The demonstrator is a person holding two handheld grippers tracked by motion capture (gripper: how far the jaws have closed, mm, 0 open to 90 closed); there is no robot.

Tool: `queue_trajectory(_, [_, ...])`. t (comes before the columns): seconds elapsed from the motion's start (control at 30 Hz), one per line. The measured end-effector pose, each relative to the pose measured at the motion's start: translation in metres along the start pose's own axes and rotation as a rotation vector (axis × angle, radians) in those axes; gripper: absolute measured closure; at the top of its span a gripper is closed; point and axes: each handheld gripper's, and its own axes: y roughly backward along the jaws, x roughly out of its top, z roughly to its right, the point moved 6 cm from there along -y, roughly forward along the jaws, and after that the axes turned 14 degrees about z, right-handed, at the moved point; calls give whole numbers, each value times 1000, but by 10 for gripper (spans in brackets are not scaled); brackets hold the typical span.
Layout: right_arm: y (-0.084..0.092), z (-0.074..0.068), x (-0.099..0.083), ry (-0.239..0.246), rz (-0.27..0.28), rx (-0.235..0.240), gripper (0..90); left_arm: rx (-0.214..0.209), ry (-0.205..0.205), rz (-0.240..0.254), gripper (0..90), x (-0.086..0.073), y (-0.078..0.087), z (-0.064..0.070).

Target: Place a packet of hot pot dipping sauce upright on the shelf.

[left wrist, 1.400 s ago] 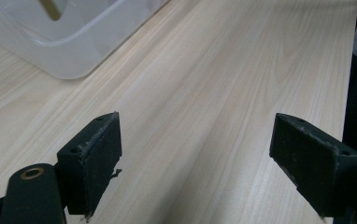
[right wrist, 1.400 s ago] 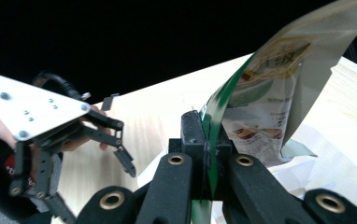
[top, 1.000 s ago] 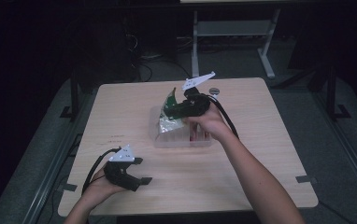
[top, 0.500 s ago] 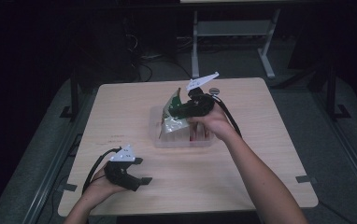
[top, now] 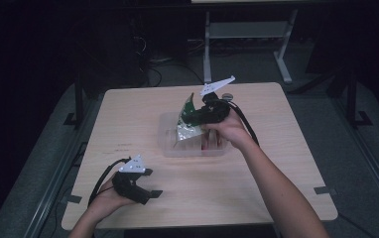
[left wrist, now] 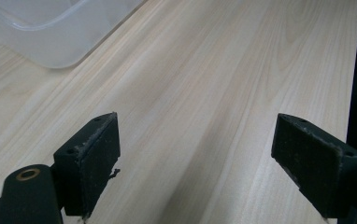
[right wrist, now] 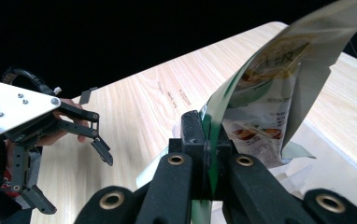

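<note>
In the left gripper view we see the clear plastic tub (left wrist: 50, 32) cut off by the top and left edges. In the high view, the snack packet (top: 190, 119) is partly hidden behind the right gripper (top: 197, 116); its print is too small to read.

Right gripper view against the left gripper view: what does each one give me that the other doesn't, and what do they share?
Right gripper view: the right gripper shut on the edge of a green snack packet, held above the clear plastic tub, with the left gripper farther off at the table's near side.

Left gripper view: the left gripper's own open jaws, nothing between them, low over bare wood.

Both: the wooden table and part of the tub.
</note>
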Motion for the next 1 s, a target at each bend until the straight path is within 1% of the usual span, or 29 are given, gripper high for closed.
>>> queue_trajectory(0.13, [-8,0,-4,-4,-18,6,900,3,0,-2,150,-1,1,-1])
queue_trajectory(0.4, [-20,1,-12,-11,-52,-10,900,-4,-6,-11,150,-2,-1,0])
queue_trajectory(0.53, [-24,1,-17,-5,-82,-24,900,-7,-9,-18,150,-2,-2,1])
queue_trajectory(0.6, [-27,1,-19,-1,-93,-30,900,-6,-20,-23,150,-2,-2,0])
queue_trajectory(0.67, [-29,2,-22,-1,-101,-33,898,-5,-21,-22,150,-3,-2,0])
queue_trajectory(0.7, [-30,3,-24,5,-101,-34,895,-5,-22,-22,150,-3,-2,0])
queue_trajectory(0.73, [-30,3,-24,6,-99,-34,889,-6,-11,-22,150,-3,-2,1])
queue_trajectory(0.77, [-30,2,-23,1,-95,-33,877,-8,-14,-23,150,-3,-2,1])
queue_trajectory(0.8, [-30,2,-22,-1,-85,-33,840,-8,-14,-24,150,-3,-2,1])
queue_trajectory(0.87, [-29,1,-19,12,-77,-45,771,-10,-18,-27,150,-3,-3,1])
queue_trajectory(0.93, [-26,1,-17,34,-74,-71,716,-13,-19,-24,150,-3,-3,1])
queue_trajectory(1.0, [-23,1,-14,41,-67,-78,656,-12,-17,-23,150,-3,-3,2])
